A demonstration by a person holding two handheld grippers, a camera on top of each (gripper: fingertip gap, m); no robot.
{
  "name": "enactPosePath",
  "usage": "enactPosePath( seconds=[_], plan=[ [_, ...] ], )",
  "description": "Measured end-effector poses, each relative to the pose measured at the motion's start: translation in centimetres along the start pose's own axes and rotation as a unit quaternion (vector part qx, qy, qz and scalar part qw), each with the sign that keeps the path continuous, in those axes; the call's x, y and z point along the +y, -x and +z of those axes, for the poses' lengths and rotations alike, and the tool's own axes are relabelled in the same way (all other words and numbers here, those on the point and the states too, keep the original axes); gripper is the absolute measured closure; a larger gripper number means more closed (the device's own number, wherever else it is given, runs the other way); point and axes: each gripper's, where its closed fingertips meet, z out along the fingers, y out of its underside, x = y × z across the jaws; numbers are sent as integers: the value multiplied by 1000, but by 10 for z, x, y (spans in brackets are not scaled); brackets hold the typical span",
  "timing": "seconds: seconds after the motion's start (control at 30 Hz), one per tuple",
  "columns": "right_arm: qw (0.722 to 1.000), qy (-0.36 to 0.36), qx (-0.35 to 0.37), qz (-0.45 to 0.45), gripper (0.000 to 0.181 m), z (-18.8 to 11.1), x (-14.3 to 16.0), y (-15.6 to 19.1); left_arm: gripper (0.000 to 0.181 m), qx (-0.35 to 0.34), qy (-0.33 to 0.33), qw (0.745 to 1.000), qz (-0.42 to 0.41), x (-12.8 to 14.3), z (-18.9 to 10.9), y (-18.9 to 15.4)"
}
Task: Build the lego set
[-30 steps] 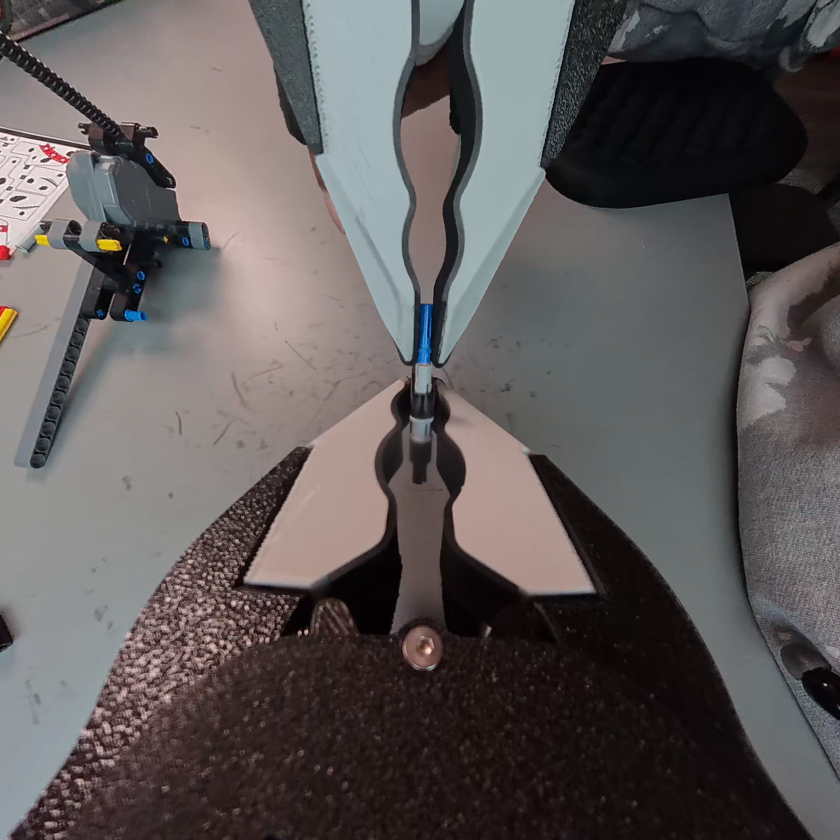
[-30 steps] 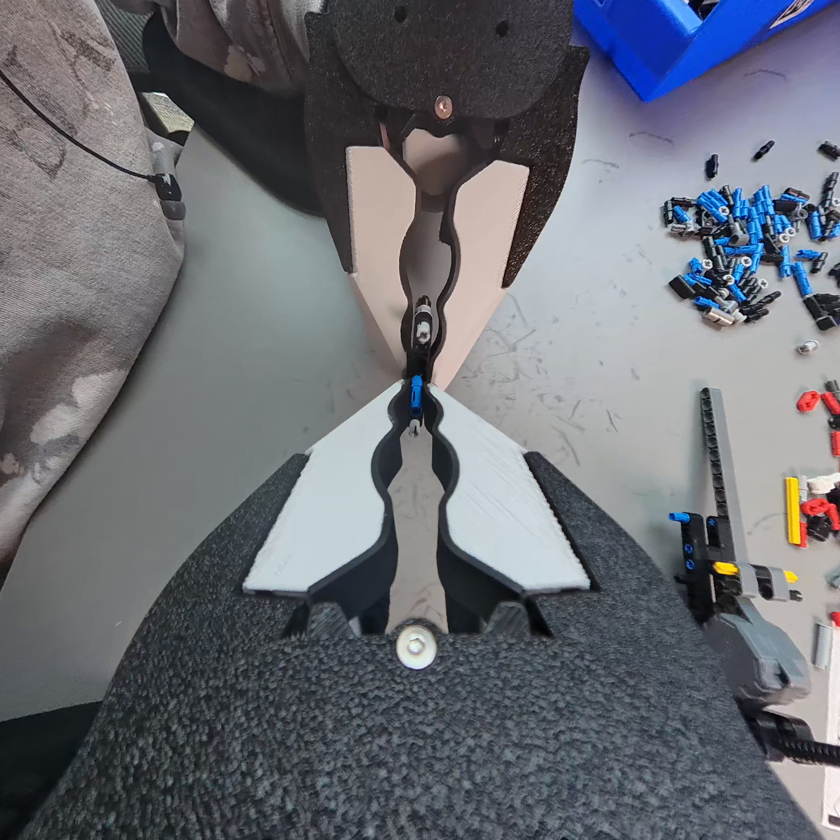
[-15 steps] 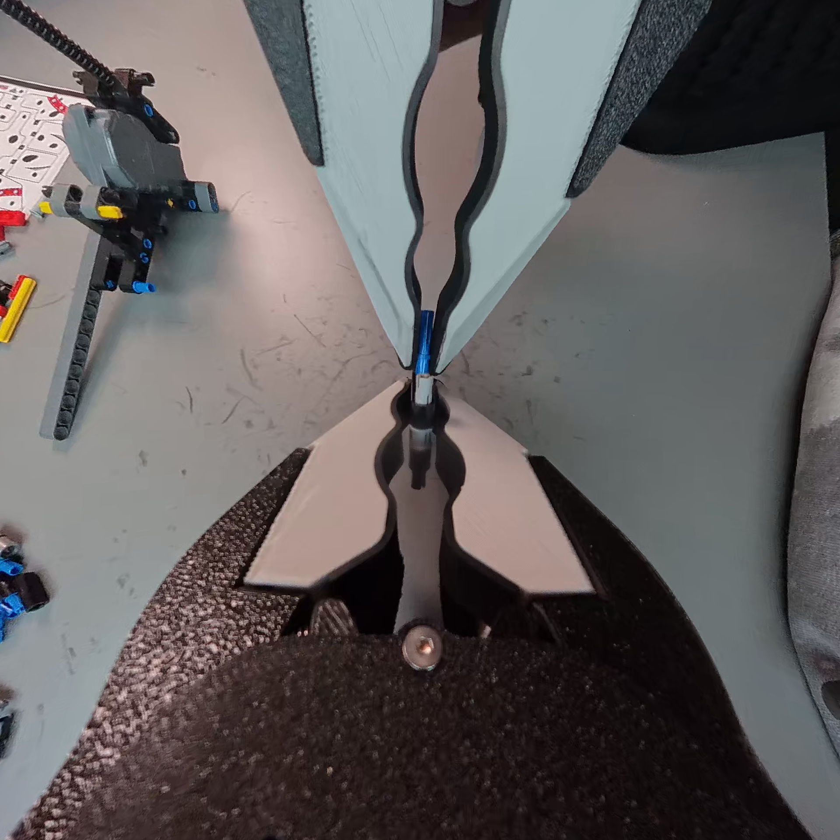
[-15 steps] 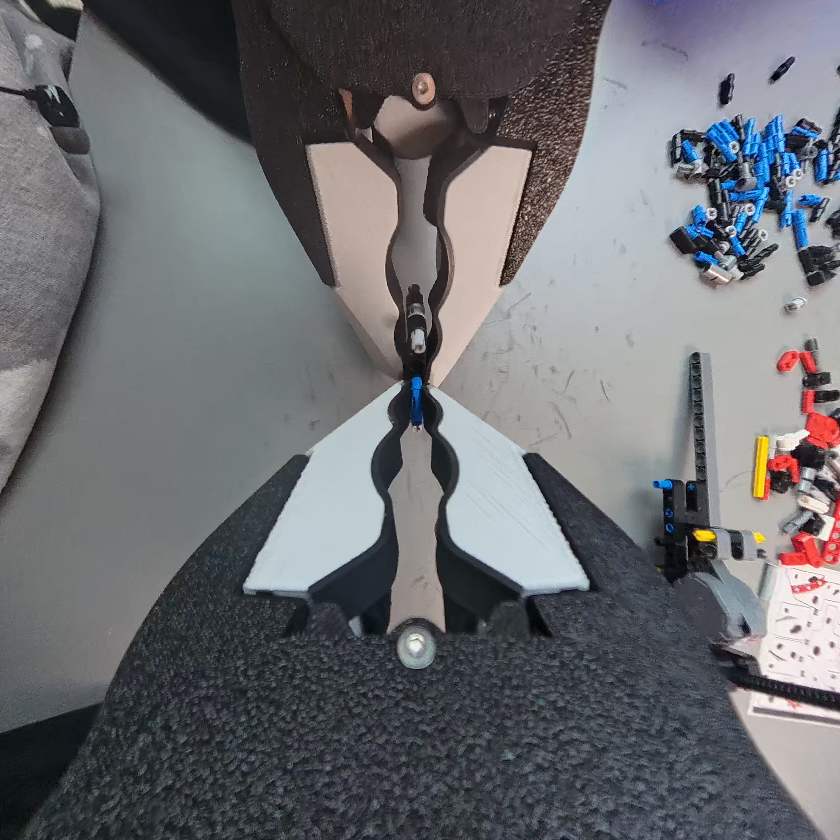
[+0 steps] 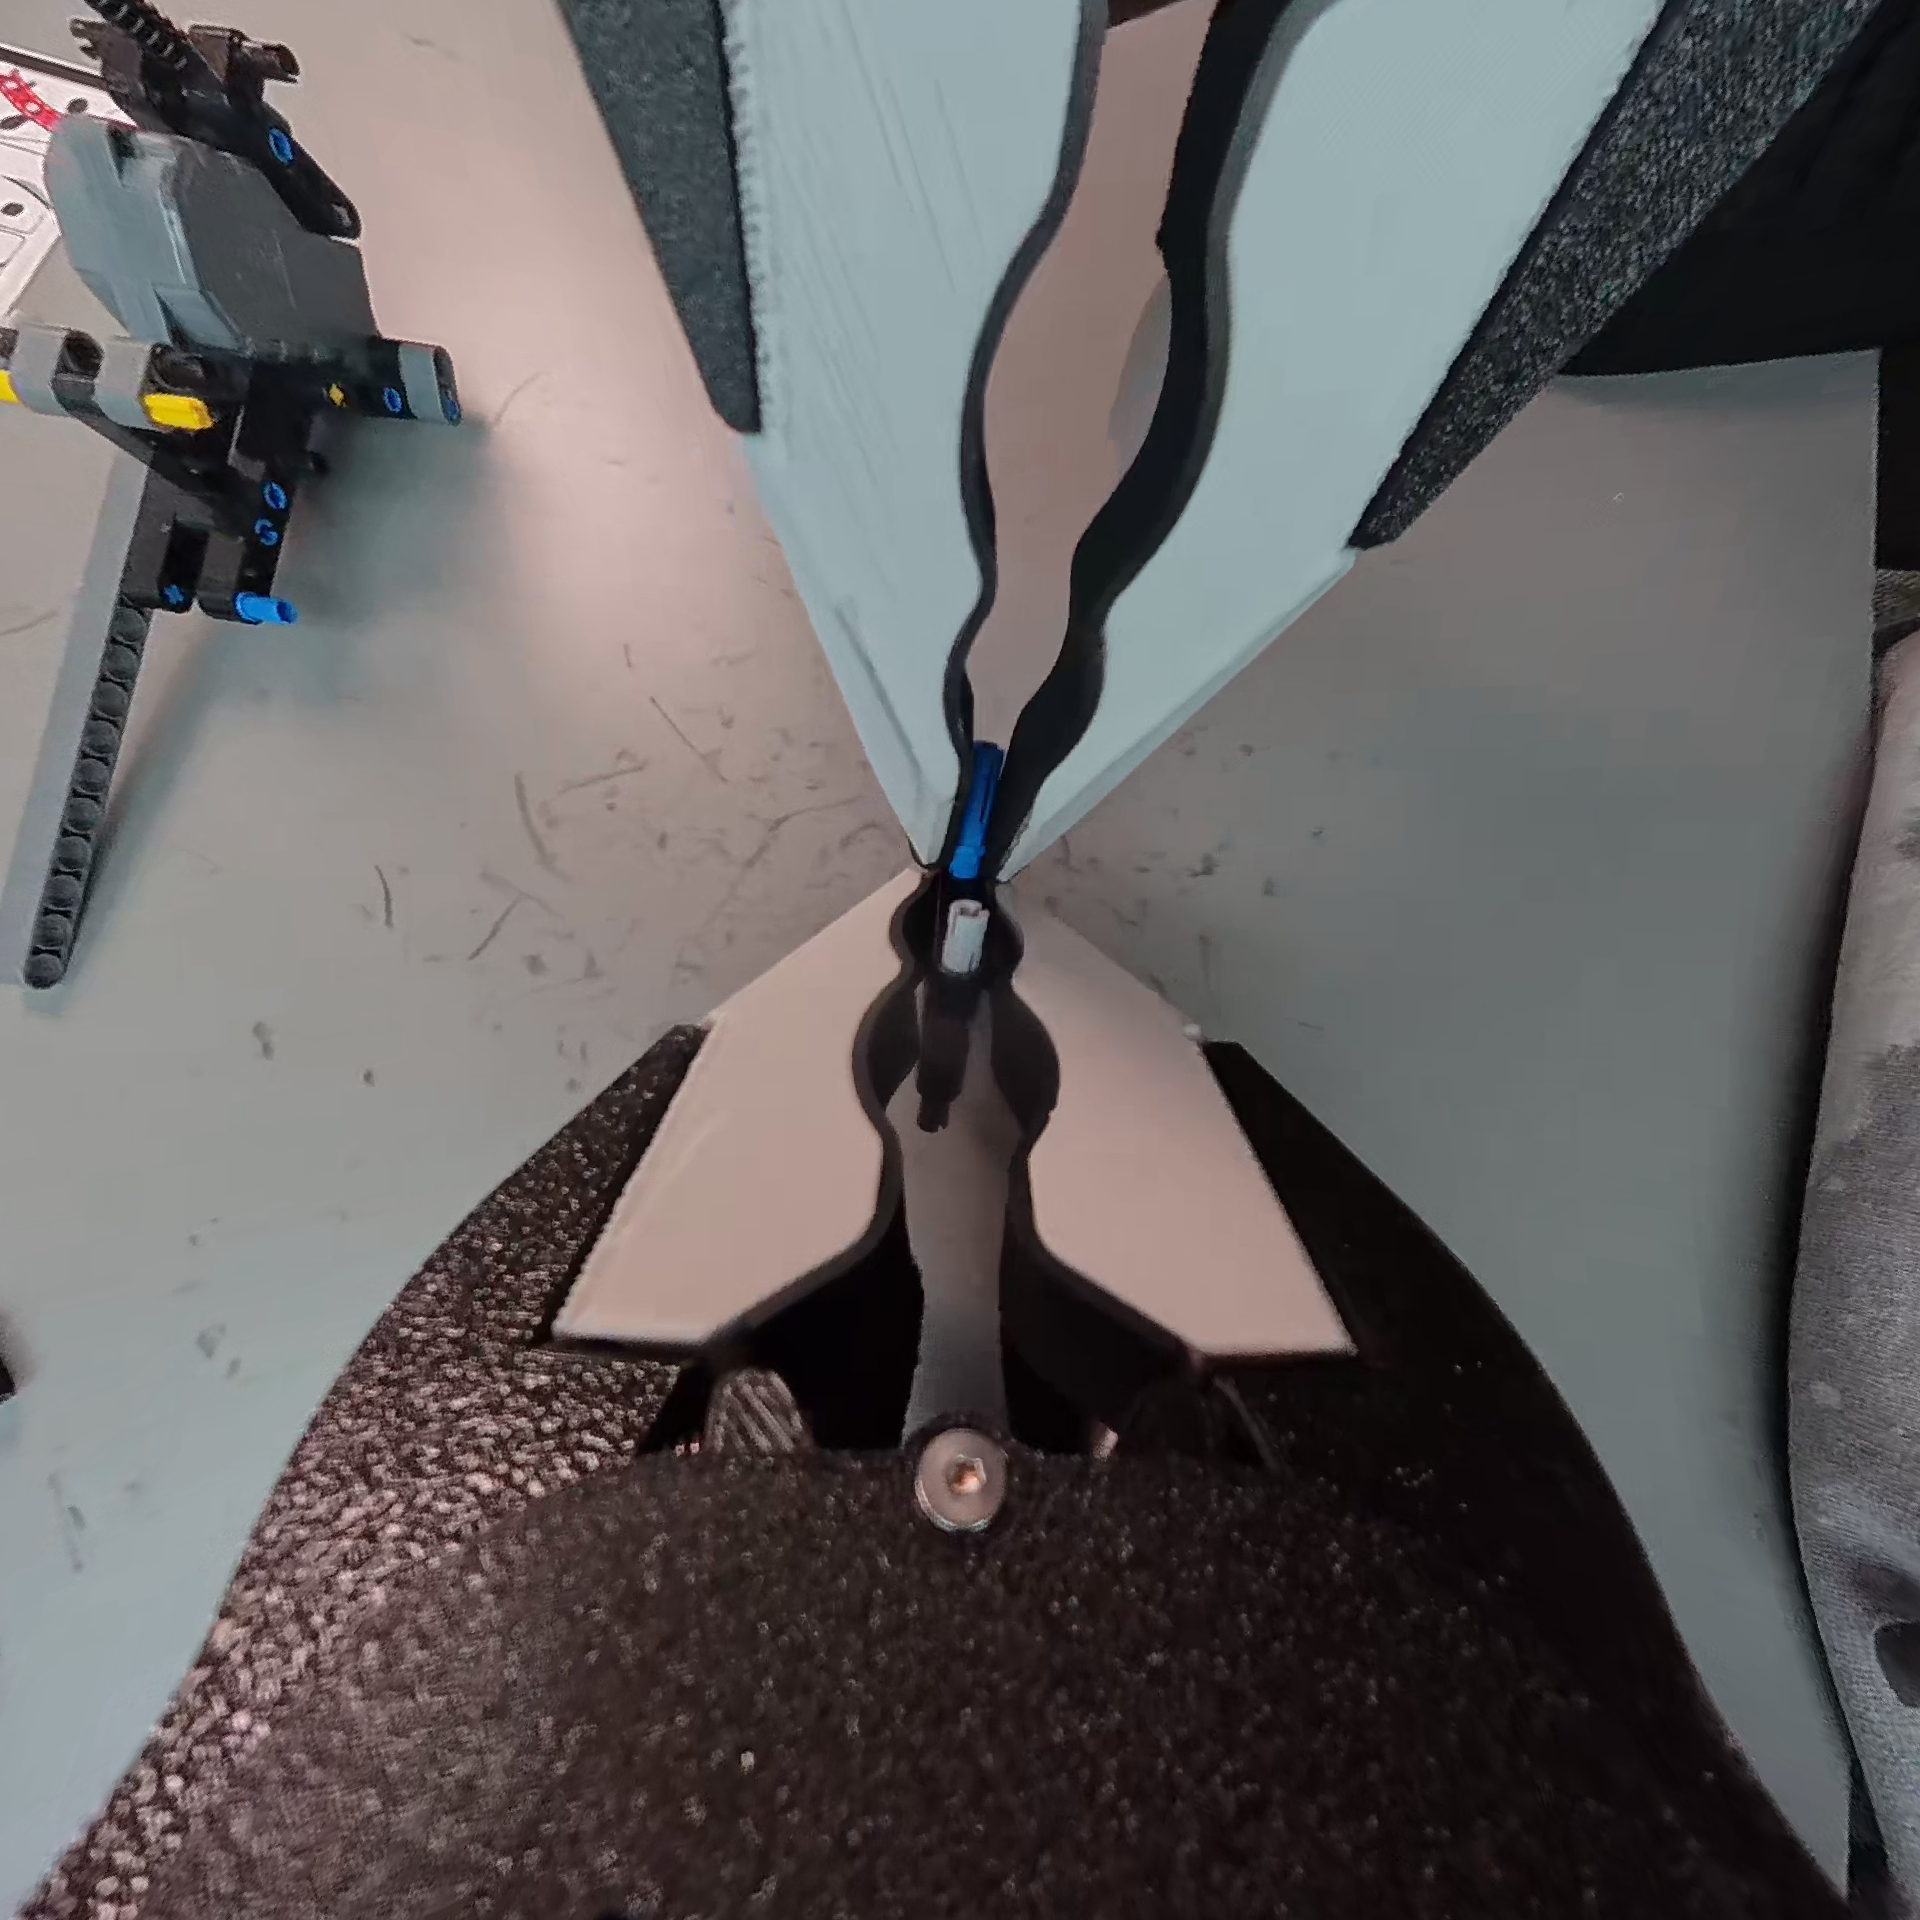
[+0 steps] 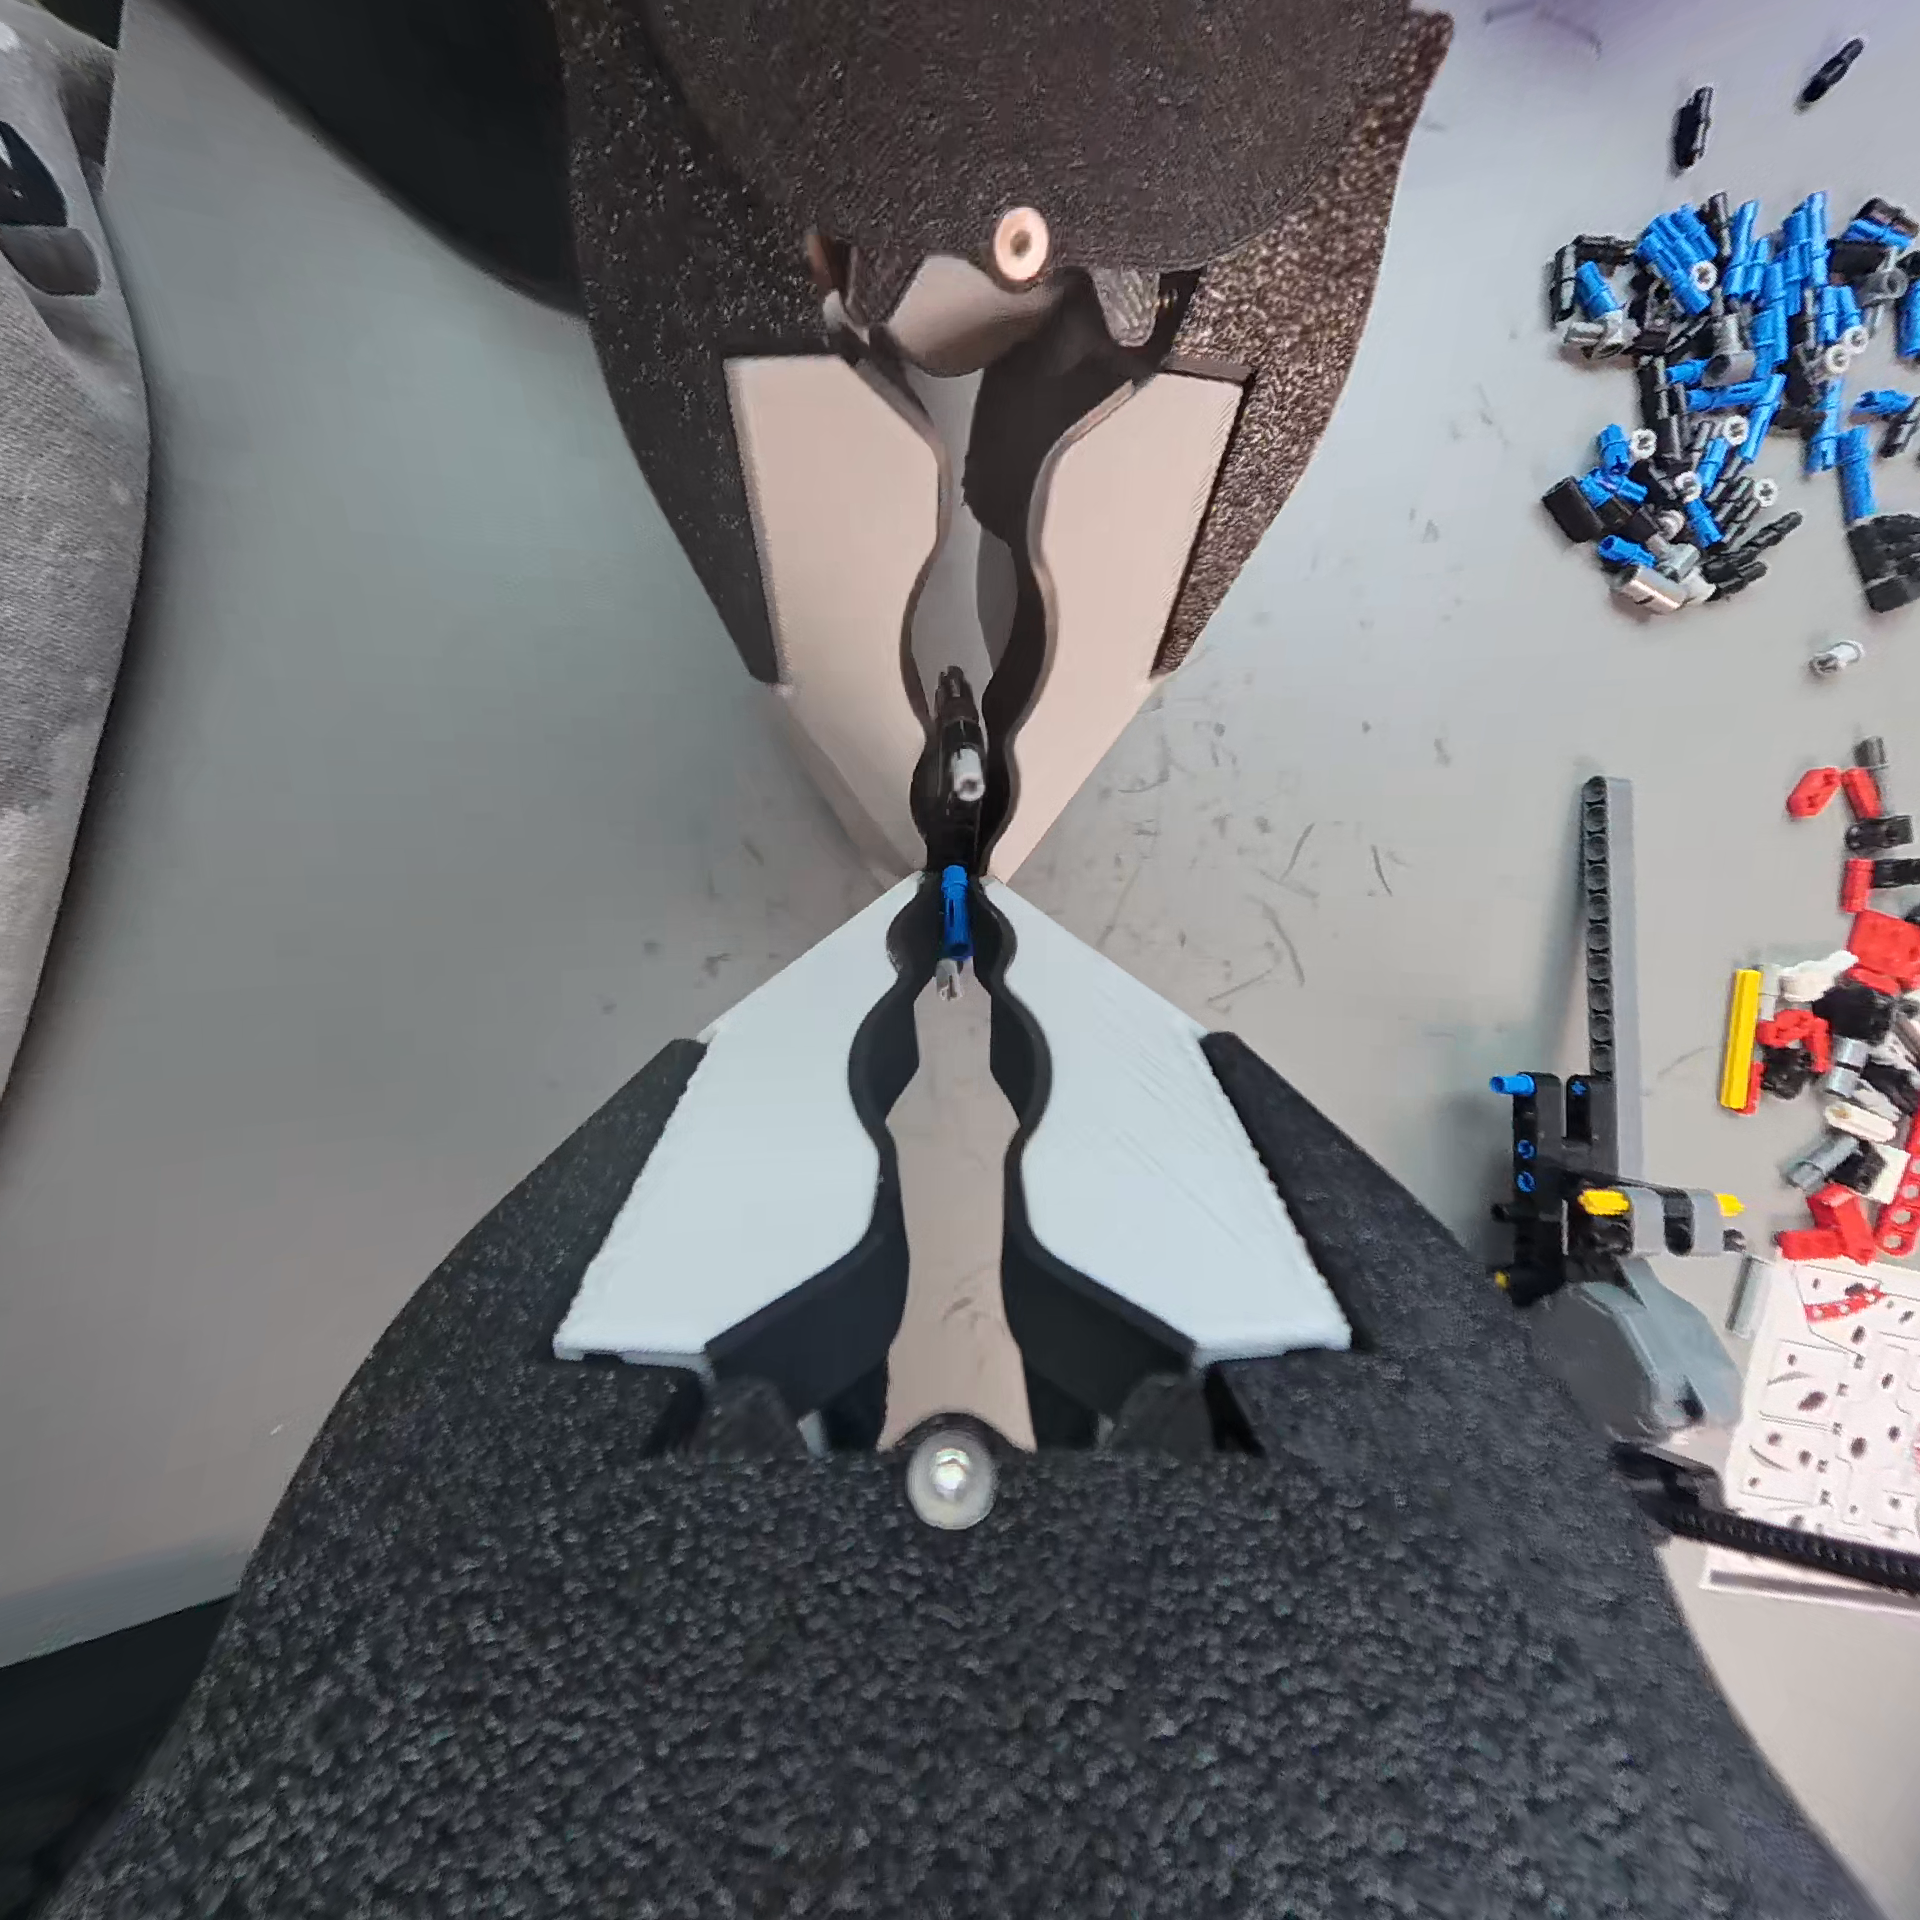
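left wrist view: left gripper (image 5: 961, 914) clamped on black-and-grey connector (image 5: 961, 935), tip to tip with right gripper's blue pin (image 5: 977, 805); part-built model (image 5: 197, 343) on surface (image 5: 520, 831), apart | right wrist view: right gripper (image 6: 951, 914) clamped on blue pin (image 6: 953, 914); loose parts pile (image 6: 1745, 395) unused; build looks early, pin not visibly seated

Your table (image 5: 1455, 831): matt grey, scratched. Gripper shells (image 6: 935, 1714): rough grainy black plastic. Pin (image 5: 977, 805): glossy blue plastic.

Textured black gripper bodies, pale wavy-edged fingers (image 5: 748, 1174), silver screws.
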Motion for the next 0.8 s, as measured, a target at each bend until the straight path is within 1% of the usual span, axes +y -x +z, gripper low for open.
enactPosePath(
  seconds=[0.03, 0.1, 0.13, 0.2, 0.27, 0.33, 0.4, 0.5, 0.57, 0.67, 0.8],
  plan=[
    [1000, -16, 10, 0, 175, -4, -2, -2, 176, 10, -5, 1000, -10, -1, 0, -1],
    [998, -61, 30, 12, 167, -17, -9, -7, 175, 32, -34, 998, -39, -7, -4, -2],
    [995, -89, 32, 18, 154, -24, -14, -7, 175, 46, -57, 996, -57, -13, -8, -3],
    [988, -142, 56, 23, 148, -37, -22, -10, 175, 69, -95, 989, -92, -22, -17, -2],
    [978, -185, 91, 10, 141, -47, -28, -9, 175, 105, -129, 977, -131, -29, -24, -3],
    [969, -199, 144, -15, 132, -49, -29, -10, 175, 153, -161, 959, -175, -36, -32, -5],
    [959, -213, 183, -31, 126, -49, -34, -10, 175, 208, -196, 933, -219, -46, -41, -8],
    [948, -238, 209, -30, 118, -53, -41, -12, 175, 284, -244, 881, -288, -59, -57, -6],
    [944, -246, 216, -29, 114, -54, -44, -16, 176, 317, -265, 851, -324, -63, -63, -3],
    [944, -243, 218, -41, 112, -53, -46, -20, 176, 341, -275, 828, -348, -65, -66, -1],
    [951, -228, 200, -64, 111, -48, -43, -22, 176, 363, -272, 815, -361, -67, -66, -5]
  ],
)
